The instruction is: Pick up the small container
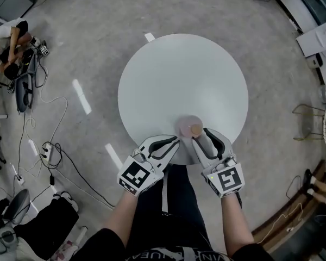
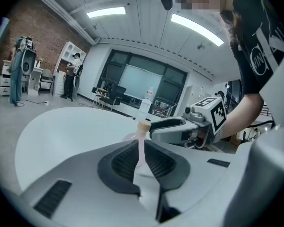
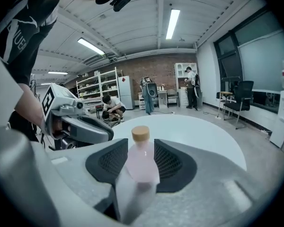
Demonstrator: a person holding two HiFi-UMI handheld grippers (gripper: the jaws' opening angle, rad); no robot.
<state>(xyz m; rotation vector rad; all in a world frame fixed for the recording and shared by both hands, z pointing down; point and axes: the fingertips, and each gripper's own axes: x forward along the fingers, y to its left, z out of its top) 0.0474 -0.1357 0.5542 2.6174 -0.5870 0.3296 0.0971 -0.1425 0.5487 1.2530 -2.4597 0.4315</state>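
Observation:
The small container [image 1: 191, 128] is a pale pink bottle with a tan cap. It stands upright near the front edge of the round white table [image 1: 179, 75]. My right gripper [image 1: 205, 137] is right behind it with its jaws apart. In the right gripper view the container [image 3: 142, 167] stands in the gap of that gripper [image 3: 141, 150], and I see no pad pressing on it. To the bottle's left my left gripper [image 1: 173, 141] is shut and empty, and its jaws [image 2: 141, 157] meet in its own view. There the bottle's cap [image 2: 144, 124] shows just past them.
Cables and a power strip [image 1: 46, 152] lie on the grey floor to the left, where a person [image 1: 8, 39] crouches. A wire-frame chair [image 1: 309, 124] stands at the right. My own legs [image 1: 168, 211] are below the table's front edge.

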